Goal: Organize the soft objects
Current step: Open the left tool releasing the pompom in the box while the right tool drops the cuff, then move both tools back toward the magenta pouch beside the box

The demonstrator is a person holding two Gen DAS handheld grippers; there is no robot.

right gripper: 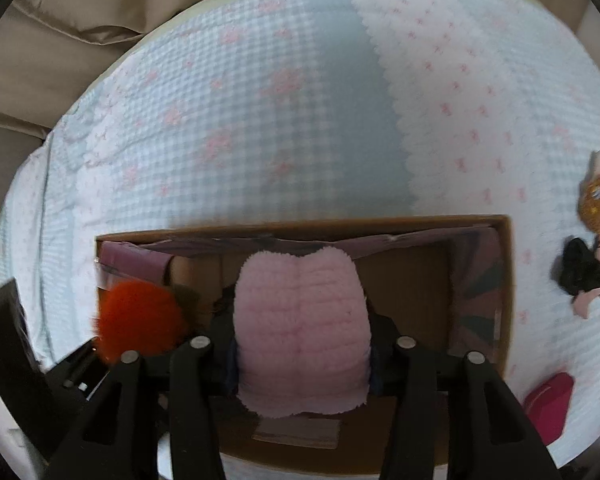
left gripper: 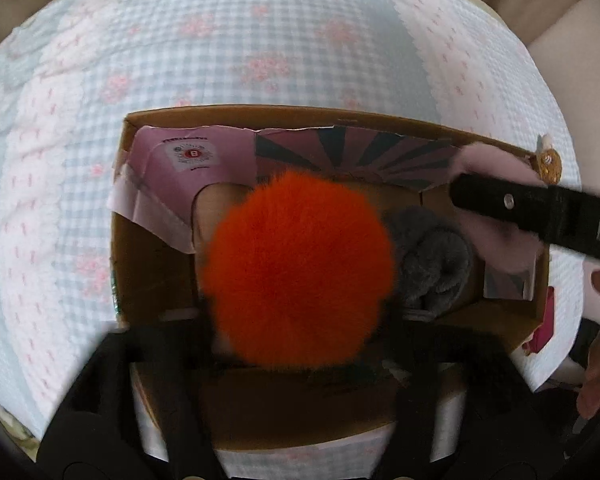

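An open cardboard box (left gripper: pixel 340 114) lies on the quilted bed. A fluffy orange pom-pom (left gripper: pixel 300 268) is over the box, between the widely spread fingers of my left gripper (left gripper: pixel 268 336); the pads stand clear of it. A grey fuzzy item (left gripper: pixel 432 256) sits inside the box to its right. My right gripper (right gripper: pixel 304 344) is shut on a pink fleece piece (right gripper: pixel 300 332), held above the box (right gripper: pixel 300 226). In the left wrist view a right finger (left gripper: pixel 500 200) crosses the box's far right corner with the pink fleece (left gripper: pixel 496 168) behind it. The orange pom-pom (right gripper: pixel 140 324) shows at the right wrist view's left.
Pink printed flaps (left gripper: pixel 180 168) line the box. On the checked quilt (right gripper: pixel 280 120) right of the box lie a small doll in a yellow dress (right gripper: pixel 598 200), a black fluffy thing (right gripper: pixel 580 268) and a magenta pouch (right gripper: pixel 548 404). A person's hand (left gripper: pixel 596 360) is at the right edge.
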